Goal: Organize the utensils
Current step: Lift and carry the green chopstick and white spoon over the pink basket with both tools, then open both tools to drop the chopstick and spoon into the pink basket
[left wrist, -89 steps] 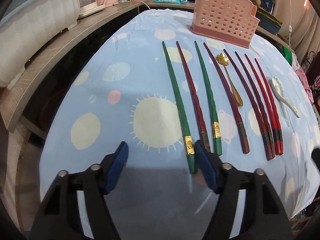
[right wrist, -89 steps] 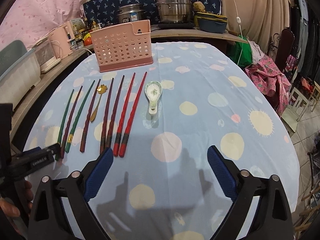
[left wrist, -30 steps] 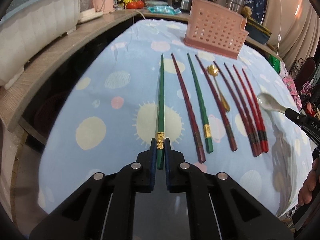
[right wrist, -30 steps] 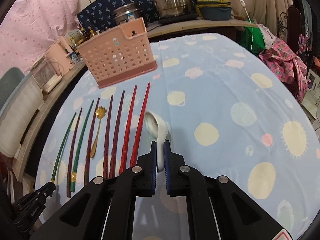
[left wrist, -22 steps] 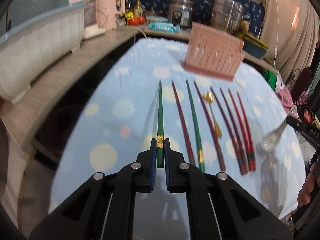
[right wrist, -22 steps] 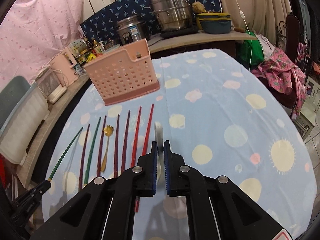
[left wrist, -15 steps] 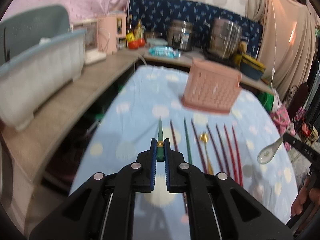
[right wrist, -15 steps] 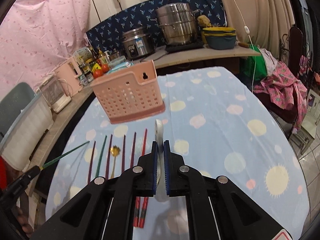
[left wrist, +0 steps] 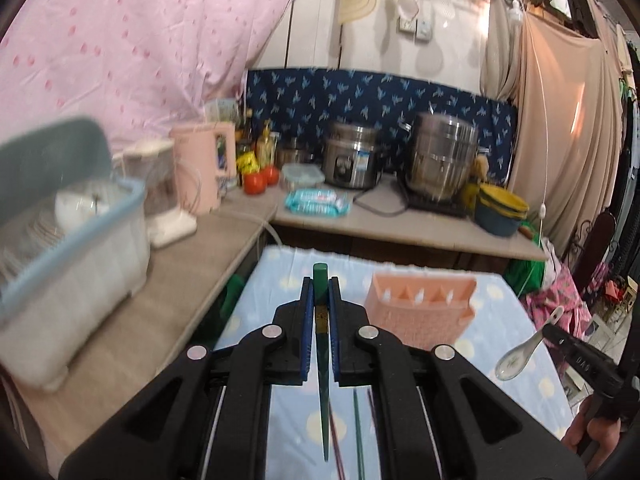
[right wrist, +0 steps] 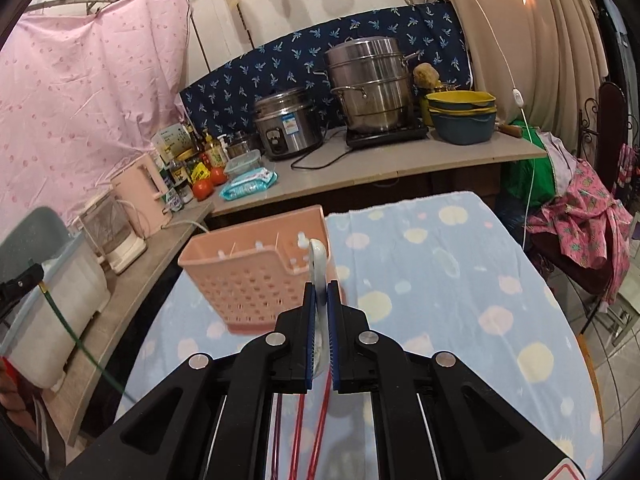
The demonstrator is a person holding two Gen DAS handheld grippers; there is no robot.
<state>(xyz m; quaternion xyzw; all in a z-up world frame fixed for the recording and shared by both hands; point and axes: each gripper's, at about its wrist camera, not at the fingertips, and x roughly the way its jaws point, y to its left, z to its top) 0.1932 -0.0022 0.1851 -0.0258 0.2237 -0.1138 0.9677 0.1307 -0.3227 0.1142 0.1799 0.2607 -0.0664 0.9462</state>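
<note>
My left gripper [left wrist: 321,292] is shut on a green chopstick [left wrist: 322,380], which hangs tip-down, high above the table. That chopstick [right wrist: 68,332] also slants down at the left of the right wrist view. My right gripper [right wrist: 318,292] is shut on the handle of a white ceramic spoon [right wrist: 317,268]; in the left wrist view the spoon [left wrist: 520,356] hangs bowl-down at the right. The pink perforated utensil basket [right wrist: 256,276] stands on the table ahead of both grippers. More chopsticks [right wrist: 304,432], red, green and dark, lie on the cloth below, mostly hidden.
A blue tablecloth [right wrist: 440,280] with pale dots covers the table. A counter [left wrist: 400,228] behind holds steel pots, a rice cooker, tomatoes and bowls. A white dish bin [left wrist: 72,260] and a pink kettle [left wrist: 204,168] stand on the left shelf. A person's hand [left wrist: 592,436] holds the right gripper.
Both grippers have risen well above the table and tipped toward level, carrying the chopstick and the spoon. The basket is now closer ahead; the row of chopsticks has dropped below the fingers.
</note>
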